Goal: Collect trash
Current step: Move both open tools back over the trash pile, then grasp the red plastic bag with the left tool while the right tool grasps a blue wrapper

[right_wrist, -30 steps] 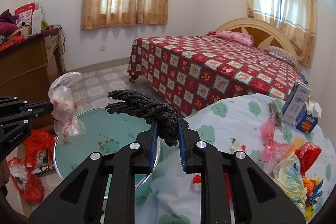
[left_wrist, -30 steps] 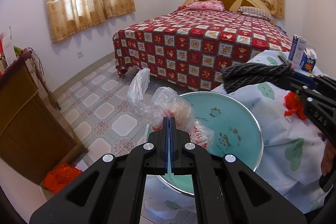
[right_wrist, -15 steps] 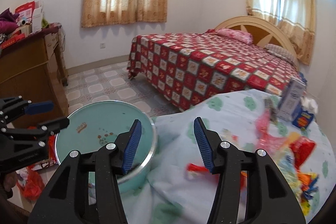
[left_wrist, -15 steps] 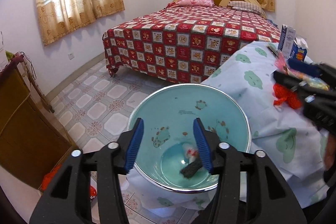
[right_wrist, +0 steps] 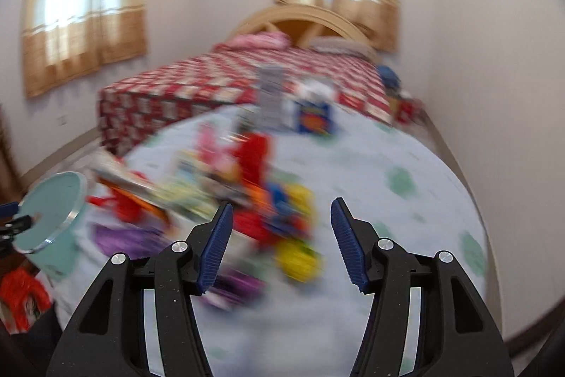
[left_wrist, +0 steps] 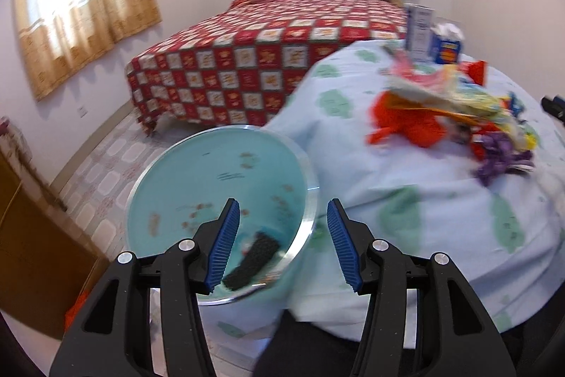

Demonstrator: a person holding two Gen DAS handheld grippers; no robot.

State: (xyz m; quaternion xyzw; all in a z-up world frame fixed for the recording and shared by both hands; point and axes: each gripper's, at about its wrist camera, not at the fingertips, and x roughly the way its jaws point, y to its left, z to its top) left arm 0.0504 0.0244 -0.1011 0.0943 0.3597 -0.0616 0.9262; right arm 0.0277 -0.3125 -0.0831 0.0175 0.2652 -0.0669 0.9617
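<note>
A teal bin (left_wrist: 212, 172) stands at the table's left edge, with a black knitted piece (left_wrist: 252, 258) and a clear bag lying in its bottom. My left gripper (left_wrist: 282, 246) is open and empty over the bin's right rim. A pile of coloured wrappers and bags (left_wrist: 455, 119) lies on the light blue tablecloth (left_wrist: 423, 211). In the blurred right wrist view my right gripper (right_wrist: 280, 241) is open and empty just above that pile (right_wrist: 254, 189). The bin (right_wrist: 49, 211) shows at its far left.
A blue-white carton (left_wrist: 418, 30) and a small blue box (left_wrist: 446, 46) stand at the table's far side. A bed with a red checked cover (left_wrist: 268, 59) lies beyond. A wooden cabinet (left_wrist: 31, 257) stands at left, with red bags (right_wrist: 21, 292) on the floor.
Both grippers opened and dropped the clear bag and the black knitted piece into the bin. Both have since swung right toward the pile on the table.
</note>
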